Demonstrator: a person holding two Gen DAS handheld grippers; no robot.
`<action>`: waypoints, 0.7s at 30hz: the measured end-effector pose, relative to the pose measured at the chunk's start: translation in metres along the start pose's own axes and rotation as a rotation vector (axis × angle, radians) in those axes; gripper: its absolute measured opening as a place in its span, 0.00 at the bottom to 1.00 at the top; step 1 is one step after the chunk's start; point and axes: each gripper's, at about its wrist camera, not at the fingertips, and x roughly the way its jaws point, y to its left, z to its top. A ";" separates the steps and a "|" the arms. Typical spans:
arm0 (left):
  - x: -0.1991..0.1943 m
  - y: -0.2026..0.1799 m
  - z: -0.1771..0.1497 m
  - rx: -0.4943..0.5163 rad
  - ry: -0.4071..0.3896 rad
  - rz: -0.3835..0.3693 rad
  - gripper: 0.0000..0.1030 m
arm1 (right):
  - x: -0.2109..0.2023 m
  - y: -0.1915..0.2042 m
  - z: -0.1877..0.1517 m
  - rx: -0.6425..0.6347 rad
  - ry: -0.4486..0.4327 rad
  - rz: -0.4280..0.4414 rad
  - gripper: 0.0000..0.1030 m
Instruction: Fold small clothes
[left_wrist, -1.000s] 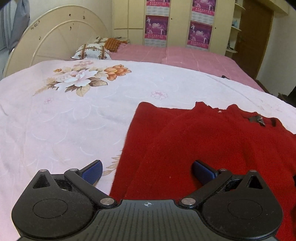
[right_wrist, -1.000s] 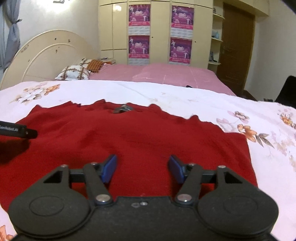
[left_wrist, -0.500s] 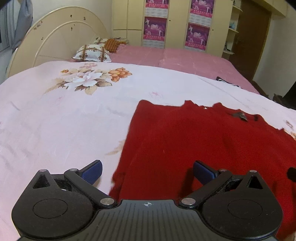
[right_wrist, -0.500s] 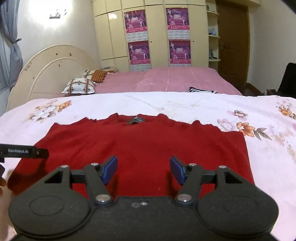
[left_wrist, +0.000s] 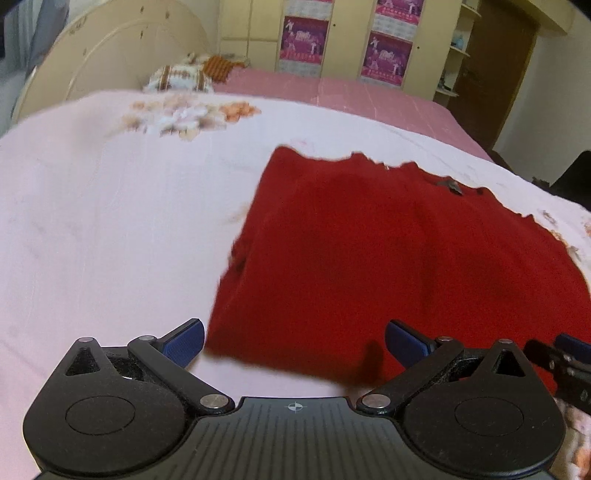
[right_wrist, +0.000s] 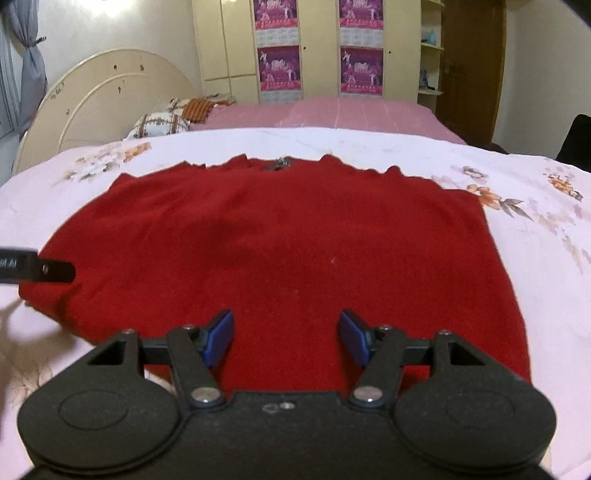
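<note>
A red knitted sweater (left_wrist: 388, 254) lies flat on a pale pink floral bedsheet (left_wrist: 110, 229), sleeves folded in, neck with a small label pointing away. It also shows in the right wrist view (right_wrist: 288, 243). My left gripper (left_wrist: 293, 341) is open and empty above the sweater's near left corner. My right gripper (right_wrist: 286, 338) is open and empty above the sweater's near hem. The left gripper's finger (right_wrist: 37, 267) shows at the left edge of the right wrist view; the right gripper's tip (left_wrist: 565, 358) shows at the right edge of the left wrist view.
A cream curved headboard (right_wrist: 99, 107) and pillows (right_wrist: 162, 123) stand at the back left. A pink bed cover (right_wrist: 332, 112) lies beyond the sheet. Wardrobes with posters (right_wrist: 317, 62) and a brown door (right_wrist: 469, 66) line the far wall.
Both grippers have pulled back toward the near edge and risen a little; the sweater's near hem now shows in both views. The sweater lies unchanged. Both grippers stay open.
</note>
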 end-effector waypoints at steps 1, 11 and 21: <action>-0.001 0.003 -0.004 -0.022 0.015 -0.019 1.00 | -0.003 0.000 0.000 0.005 -0.008 0.001 0.60; -0.009 0.022 -0.034 -0.245 0.033 -0.196 1.00 | -0.013 0.000 -0.007 0.014 -0.030 0.008 0.60; 0.034 0.040 -0.025 -0.498 -0.018 -0.353 0.58 | -0.008 -0.002 -0.007 0.015 -0.055 0.017 0.60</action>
